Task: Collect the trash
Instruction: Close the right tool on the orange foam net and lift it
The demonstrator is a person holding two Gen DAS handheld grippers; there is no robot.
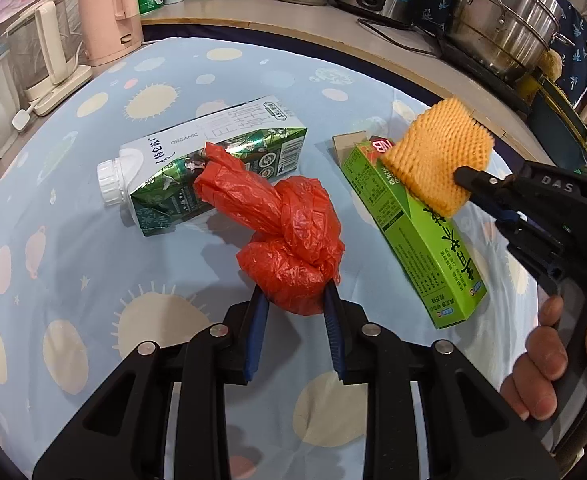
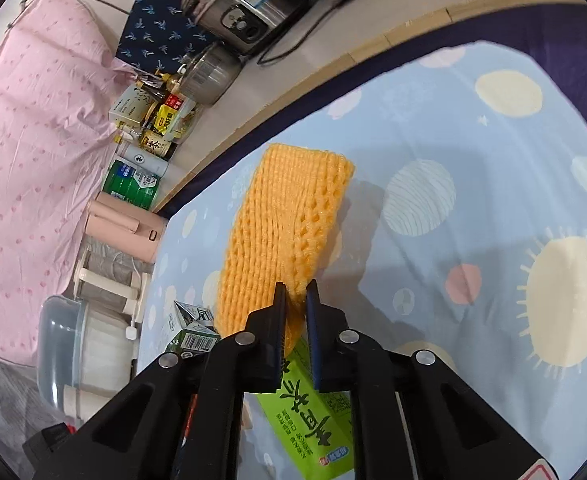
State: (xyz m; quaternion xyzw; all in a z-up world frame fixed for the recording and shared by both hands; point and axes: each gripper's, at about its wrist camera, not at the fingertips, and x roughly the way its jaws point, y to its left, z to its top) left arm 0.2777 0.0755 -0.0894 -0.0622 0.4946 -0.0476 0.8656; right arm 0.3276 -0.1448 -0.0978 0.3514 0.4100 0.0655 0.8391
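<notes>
- The milk carton [image 1: 209, 160] is laid left of centre on the tablecloth [image 1: 73, 240].
- The knotted bag [image 1: 289, 244] is placed against it, centrally.
- The box [image 1: 413, 232] is laid right.

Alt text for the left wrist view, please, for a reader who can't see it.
The left gripper pinches a knotted red plastic bag above a blue sun-patterned tablecloth. Behind the bag lies a capped milk carton on its side. To the right, the right gripper holds an orange foam fruit net over a green box.
</notes>
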